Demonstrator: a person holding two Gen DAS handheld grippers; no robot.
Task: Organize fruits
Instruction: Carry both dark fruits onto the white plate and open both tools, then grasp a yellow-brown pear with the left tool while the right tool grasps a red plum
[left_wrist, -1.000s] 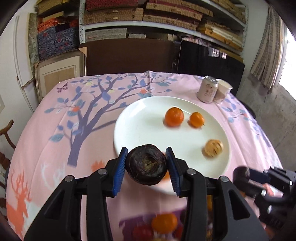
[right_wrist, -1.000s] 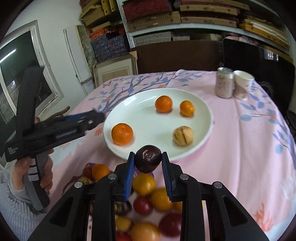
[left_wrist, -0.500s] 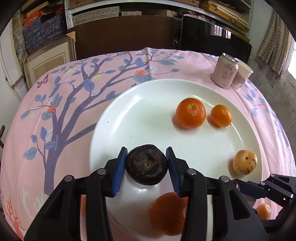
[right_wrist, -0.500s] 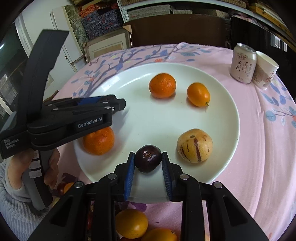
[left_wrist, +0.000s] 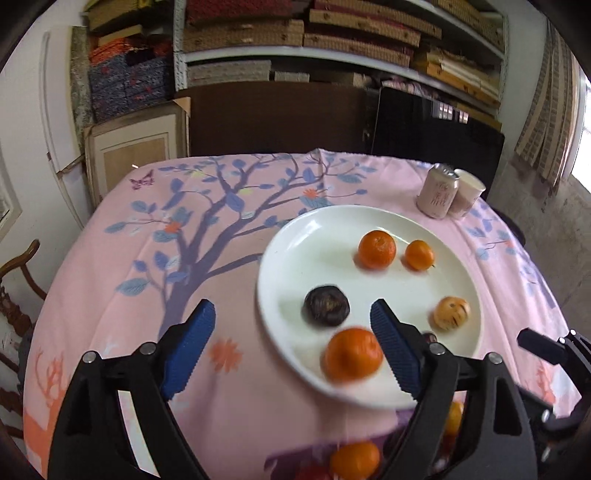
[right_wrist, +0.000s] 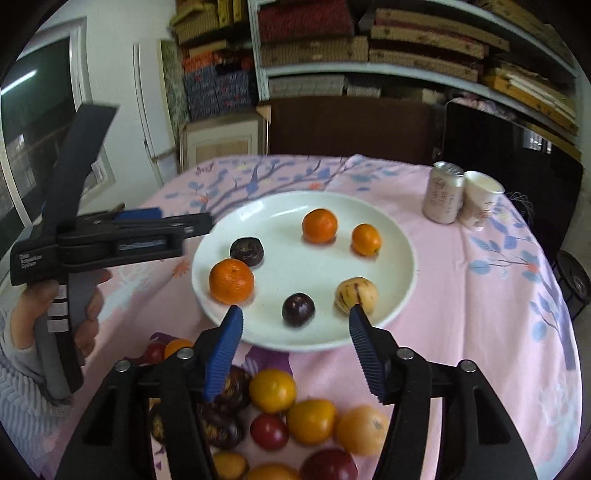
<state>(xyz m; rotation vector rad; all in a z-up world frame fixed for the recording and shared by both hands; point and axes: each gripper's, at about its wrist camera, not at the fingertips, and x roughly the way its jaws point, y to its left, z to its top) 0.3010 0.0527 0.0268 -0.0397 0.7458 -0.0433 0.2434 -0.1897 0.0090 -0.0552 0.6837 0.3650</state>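
A white plate holds several fruits. A dark wrinkled fruit lies at its left. A dark plum lies near its front rim, with a large orange, two smaller oranges and a striped yellow fruit. My left gripper is open and empty, just before the plate's near edge. My right gripper is open and empty, just short of the plum. A pile of loose fruits lies under it.
A drink can and a paper cup stand at the table's far right. A pink tree-print cloth covers the table. Shelves and boxes stand behind. A wooden chair stands at the left.
Both grippers opened and pulled back. The left let go of the dark wrinkled fruit and the right let go of the plum; both fruits now lie on the plate.
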